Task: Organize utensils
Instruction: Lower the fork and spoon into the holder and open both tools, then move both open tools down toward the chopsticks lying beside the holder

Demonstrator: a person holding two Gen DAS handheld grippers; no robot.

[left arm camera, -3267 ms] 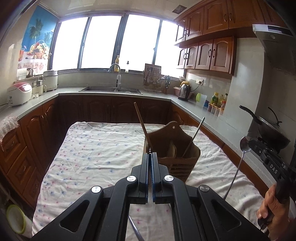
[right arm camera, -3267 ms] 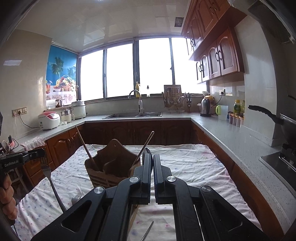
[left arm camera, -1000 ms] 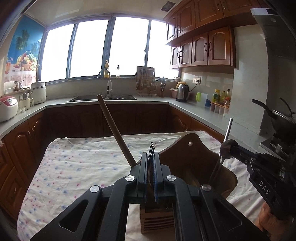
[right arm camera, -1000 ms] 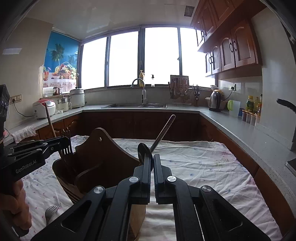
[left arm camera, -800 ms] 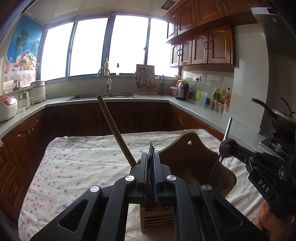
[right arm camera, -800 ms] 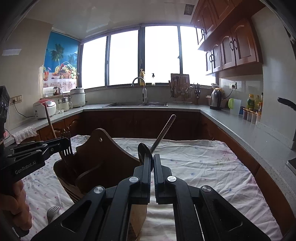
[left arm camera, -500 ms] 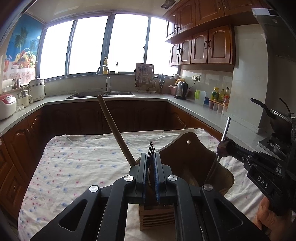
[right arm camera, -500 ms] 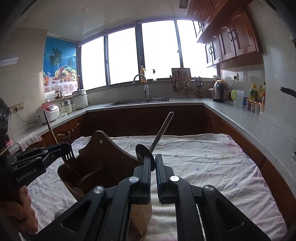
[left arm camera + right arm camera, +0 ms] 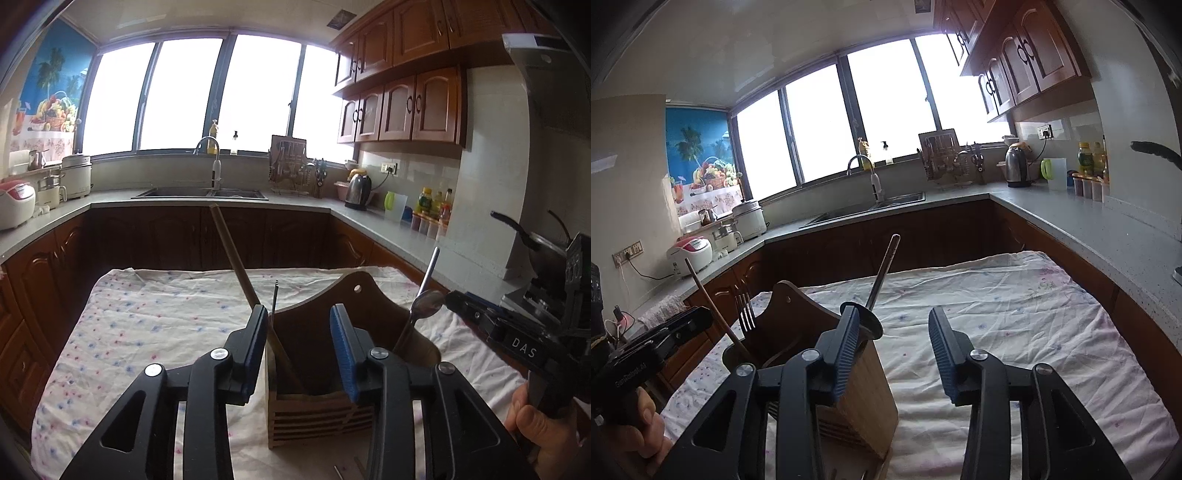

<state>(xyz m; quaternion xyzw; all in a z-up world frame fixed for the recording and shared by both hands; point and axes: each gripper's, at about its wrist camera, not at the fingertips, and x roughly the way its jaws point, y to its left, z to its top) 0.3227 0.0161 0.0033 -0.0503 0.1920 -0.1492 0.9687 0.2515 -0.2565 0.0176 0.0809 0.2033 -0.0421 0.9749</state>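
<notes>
A wooden utensil holder [image 9: 321, 373] stands on the cloth-covered table. It also shows in the right wrist view [image 9: 798, 317]. In it stand a wooden stick [image 9: 236, 258], a fork [image 9: 275, 299], a metal spoon [image 9: 424, 306] and a metal handle [image 9: 430, 271]. My left gripper [image 9: 299, 343] is open just above the holder's left compartment, the fork free between its fingers. My right gripper [image 9: 892, 339] is open beside the holder's right side, the spoon [image 9: 866, 325] resting against its left finger [image 9: 846, 343]. The fork [image 9: 744, 308] stands at the holder's left.
The flowered tablecloth [image 9: 147, 325] covers the table. Small utensil tips [image 9: 347, 470] lie on the cloth in front of the holder. Counters with a sink [image 9: 199, 192], a kettle [image 9: 358, 186] and a stove pan [image 9: 532, 236] ring the table.
Both grippers have opened. The fork and the spoon have left the jaws and now stand in the holder.
</notes>
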